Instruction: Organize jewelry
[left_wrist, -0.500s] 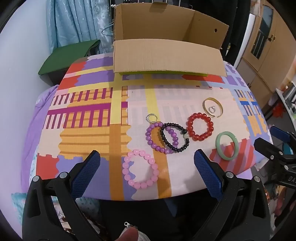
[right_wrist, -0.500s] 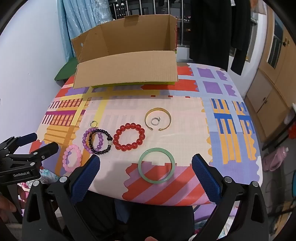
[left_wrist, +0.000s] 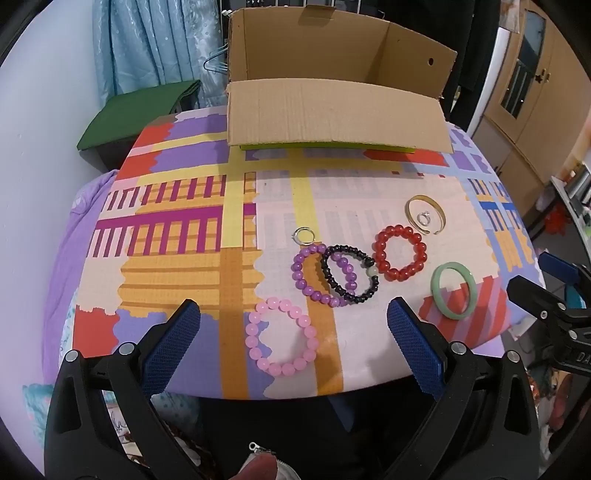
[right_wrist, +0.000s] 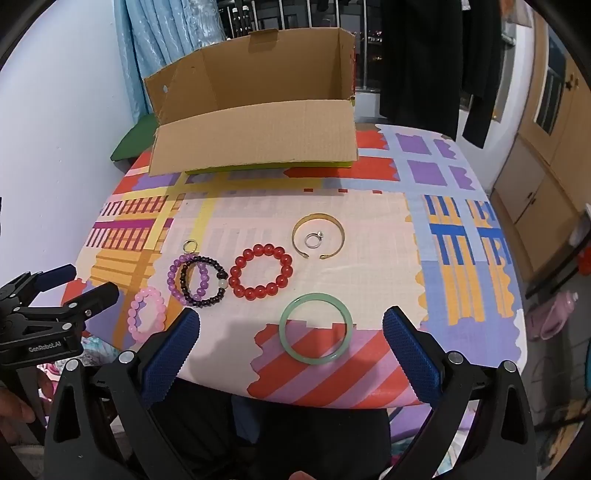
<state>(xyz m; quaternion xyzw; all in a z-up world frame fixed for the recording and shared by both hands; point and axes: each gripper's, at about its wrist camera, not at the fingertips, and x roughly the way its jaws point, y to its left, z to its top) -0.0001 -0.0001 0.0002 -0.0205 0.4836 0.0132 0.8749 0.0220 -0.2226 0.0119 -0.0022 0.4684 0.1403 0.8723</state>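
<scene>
Both grippers, left gripper (left_wrist: 293, 339) and right gripper (right_wrist: 291, 349), hover spread apart, empty; the pink round-bead bracelet (left_wrist: 282, 338) and green smooth jade-like bangle (right_wrist: 315, 328) lie just ahead. First pick-up seems pending: lower, then close.

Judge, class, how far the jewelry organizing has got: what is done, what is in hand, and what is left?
Done: nothing visibly; I cannot see inside the cardboard box.
In hand: nothing. The left gripper and right gripper are open and empty, at the near table edge.
Left: the pink bracelet, purple bracelet, black bracelet, red bracelet, green bangle, gold cuff and both rings lie on the cloth.
</scene>
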